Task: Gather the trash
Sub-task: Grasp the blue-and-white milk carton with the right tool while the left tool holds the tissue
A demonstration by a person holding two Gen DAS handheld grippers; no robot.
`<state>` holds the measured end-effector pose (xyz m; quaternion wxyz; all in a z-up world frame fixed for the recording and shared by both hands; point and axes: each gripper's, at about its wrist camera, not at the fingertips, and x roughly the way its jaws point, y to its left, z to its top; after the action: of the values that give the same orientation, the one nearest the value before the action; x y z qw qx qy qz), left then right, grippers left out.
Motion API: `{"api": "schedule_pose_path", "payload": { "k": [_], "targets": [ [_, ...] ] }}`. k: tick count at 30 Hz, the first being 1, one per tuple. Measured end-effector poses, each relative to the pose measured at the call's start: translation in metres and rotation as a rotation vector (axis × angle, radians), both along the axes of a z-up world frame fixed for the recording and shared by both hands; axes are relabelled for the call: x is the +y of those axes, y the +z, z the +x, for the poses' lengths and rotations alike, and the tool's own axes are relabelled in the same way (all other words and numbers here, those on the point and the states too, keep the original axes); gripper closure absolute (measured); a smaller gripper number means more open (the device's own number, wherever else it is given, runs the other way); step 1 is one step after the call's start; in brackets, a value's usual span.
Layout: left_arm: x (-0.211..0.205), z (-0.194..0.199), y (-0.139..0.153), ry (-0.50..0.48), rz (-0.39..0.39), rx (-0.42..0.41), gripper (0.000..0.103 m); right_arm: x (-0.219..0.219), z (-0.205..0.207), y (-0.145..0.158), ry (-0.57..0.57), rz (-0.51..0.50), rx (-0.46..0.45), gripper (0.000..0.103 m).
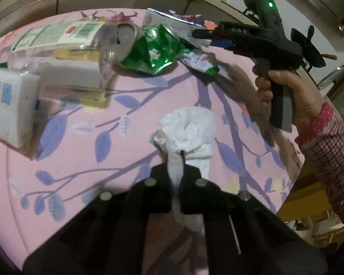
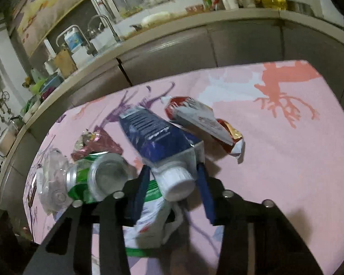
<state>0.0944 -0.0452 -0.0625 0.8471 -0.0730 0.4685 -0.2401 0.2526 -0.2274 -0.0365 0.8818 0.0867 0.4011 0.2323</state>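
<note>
My left gripper (image 1: 175, 160) is shut on a crumpled white tissue (image 1: 190, 128) and holds it over the pink tablecloth (image 1: 80, 142). My right gripper (image 2: 172, 174) is closed around the white cap end of a blue and white toothpaste tube (image 2: 158, 135) lying on the cloth. In the left wrist view the right gripper (image 1: 197, 34) reaches into the trash pile. A crushed green can (image 1: 153, 50) lies there, and it also shows in the right wrist view (image 2: 89, 176). A red and white wrapper (image 2: 204, 121) lies beyond the tube.
A clear plastic bottle (image 1: 64, 52) and a white carton (image 1: 9, 105) lie at the left. A white and green packet (image 2: 149, 208) lies under the right gripper. A kitchen counter (image 2: 172, 36) with a sink runs behind the table.
</note>
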Motion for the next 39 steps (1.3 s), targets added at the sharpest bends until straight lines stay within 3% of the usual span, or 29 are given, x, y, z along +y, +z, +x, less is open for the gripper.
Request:
{"api": "schedule_pose_path", "payload": {
  "k": [10, 15, 21, 22, 23, 34, 36, 38, 39],
  "targets": [
    [0.005, -0.008, 0.042, -0.007, -0.089, -0.083, 0.100, -0.060, -0.086, 0.030, -0.140, 0.257, -0.071, 0.066],
    [-0.003, -0.006, 0.052, -0.031, -0.109, -0.096, 0.100, -0.117, -0.137, 0.018, -0.290, 0.429, -0.061, 0.067],
    [-0.023, -0.013, 0.052, -0.060, -0.070, -0.106, 0.100, -0.141, -0.183, -0.002, -0.380, 0.485, -0.027, 0.075],
    [-0.024, -0.014, 0.050, -0.060, -0.059, -0.107, 0.100, -0.141, -0.192, -0.006, -0.383, 0.492, -0.025, 0.081],
    [-0.027, -0.016, 0.049, -0.058, -0.039, -0.107, 0.100, -0.141, -0.197, -0.008, -0.382, 0.502, -0.022, 0.081],
    [-0.025, -0.021, 0.035, 0.023, 0.153, -0.093, 0.100, -0.105, -0.230, -0.027, -0.352, 0.288, 0.035, 0.081],
    [-0.022, -0.021, 0.033, 0.034, 0.171, -0.087, 0.100, -0.098, -0.235, -0.034, -0.343, 0.251, 0.046, 0.076],
    [-0.020, -0.020, 0.031, 0.044, 0.177, -0.079, 0.100, -0.093, -0.242, -0.038, -0.329, 0.220, 0.041, 0.062],
    [-0.019, -0.020, 0.030, 0.051, 0.181, -0.076, 0.100, -0.091, -0.244, -0.038, -0.327, 0.194, 0.031, 0.059]
  ]
}}
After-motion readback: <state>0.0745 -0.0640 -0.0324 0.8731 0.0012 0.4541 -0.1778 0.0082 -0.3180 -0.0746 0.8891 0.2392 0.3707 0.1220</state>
